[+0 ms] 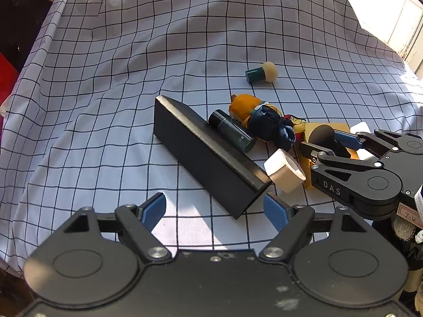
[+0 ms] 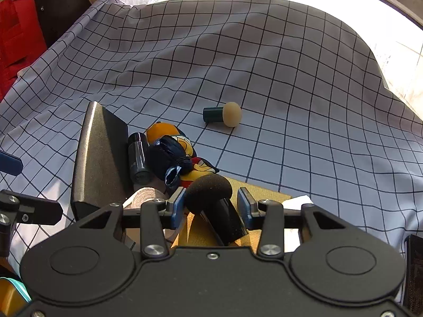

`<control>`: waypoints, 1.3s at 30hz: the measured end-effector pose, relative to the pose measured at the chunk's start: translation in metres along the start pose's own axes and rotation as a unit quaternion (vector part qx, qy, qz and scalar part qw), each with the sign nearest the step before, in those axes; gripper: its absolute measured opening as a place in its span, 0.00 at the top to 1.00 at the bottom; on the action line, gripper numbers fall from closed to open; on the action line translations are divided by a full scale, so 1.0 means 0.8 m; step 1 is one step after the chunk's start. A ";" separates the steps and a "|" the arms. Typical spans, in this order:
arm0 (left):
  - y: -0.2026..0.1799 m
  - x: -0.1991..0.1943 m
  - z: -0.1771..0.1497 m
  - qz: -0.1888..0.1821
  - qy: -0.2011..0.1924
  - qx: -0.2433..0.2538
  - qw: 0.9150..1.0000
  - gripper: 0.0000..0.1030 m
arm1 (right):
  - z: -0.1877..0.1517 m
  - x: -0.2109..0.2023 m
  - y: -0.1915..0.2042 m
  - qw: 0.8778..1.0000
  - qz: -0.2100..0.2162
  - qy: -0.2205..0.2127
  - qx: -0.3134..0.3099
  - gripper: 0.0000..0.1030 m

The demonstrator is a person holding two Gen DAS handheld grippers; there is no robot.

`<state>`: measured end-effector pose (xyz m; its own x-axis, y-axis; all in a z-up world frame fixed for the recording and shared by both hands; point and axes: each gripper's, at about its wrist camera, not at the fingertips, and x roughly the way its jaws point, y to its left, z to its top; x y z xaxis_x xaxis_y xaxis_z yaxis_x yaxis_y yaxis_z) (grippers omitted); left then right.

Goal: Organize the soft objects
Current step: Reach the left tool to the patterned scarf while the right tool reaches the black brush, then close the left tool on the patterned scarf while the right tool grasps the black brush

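A white cloth with a dark grid [image 1: 185,52] covers the table; on it, toward the right, the soft things lie in a loose cluster. The right gripper [image 2: 210,204] has a black foam-headed applicator [image 2: 211,192] between its jaws, but the blue pads [image 2: 178,206] stand a little off its dark handle on both sides, so the jaws are released rather than clenched; the applicator lies over a yellow cloth [image 2: 264,192]. The left gripper [image 1: 214,208] hovers with its jaws wide apart and nothing between them, just before the near end of a long black box [image 1: 201,150] that lies slantwise. Against the far side of the box lies a dark green bottle [image 1: 232,133]; touching it is a bundled orange and navy fabric piece [image 1: 260,117]. A beige sponge block [image 1: 284,170] rests at the box's near right corner, beside the yellow cloth. Well apart, farther back, a beige-tipped sponge applicator with a green base [image 1: 261,72] lies on its side alone.
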<state>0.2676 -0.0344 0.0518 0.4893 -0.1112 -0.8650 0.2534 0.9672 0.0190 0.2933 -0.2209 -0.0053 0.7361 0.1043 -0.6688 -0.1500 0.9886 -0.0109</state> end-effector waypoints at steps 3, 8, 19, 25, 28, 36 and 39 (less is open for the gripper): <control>0.000 -0.001 0.001 0.003 -0.001 0.002 1.000 0.23 | 0.001 -0.002 -0.003 1.000 0.002 0.000 0.012 0.58; -0.005 -0.004 0.007 0.013 -0.005 0.011 1.000 0.23 | 0.003 -0.012 -0.017 0.998 0.028 -0.019 0.045 0.63; -0.032 0.000 0.056 0.009 -0.019 0.024 0.999 0.21 | 0.010 -0.042 -0.074 0.988 0.041 -0.060 0.138 0.63; -0.053 0.022 0.096 0.002 -0.006 0.028 1.000 0.21 | 0.007 -0.040 -0.103 0.983 0.013 -0.057 0.176 0.63; -0.066 0.036 0.112 0.004 0.004 0.033 0.999 0.21 | 0.005 -0.038 -0.119 0.978 0.005 -0.051 0.204 0.63; -0.097 0.083 0.134 -0.010 0.045 0.016 0.999 0.21 | 0.001 -0.042 -0.136 0.972 -0.009 -0.055 0.228 0.63; -0.110 0.101 0.139 -0.004 0.056 0.016 0.998 0.21 | 0.001 -0.044 -0.140 0.971 -0.009 -0.055 0.234 0.63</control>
<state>0.3776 -0.1535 0.0357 0.3909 -0.0908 -0.9160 0.2851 0.9581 0.0267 0.2849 -0.3353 0.0197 0.8063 0.0720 -0.5871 0.1606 0.9286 0.3344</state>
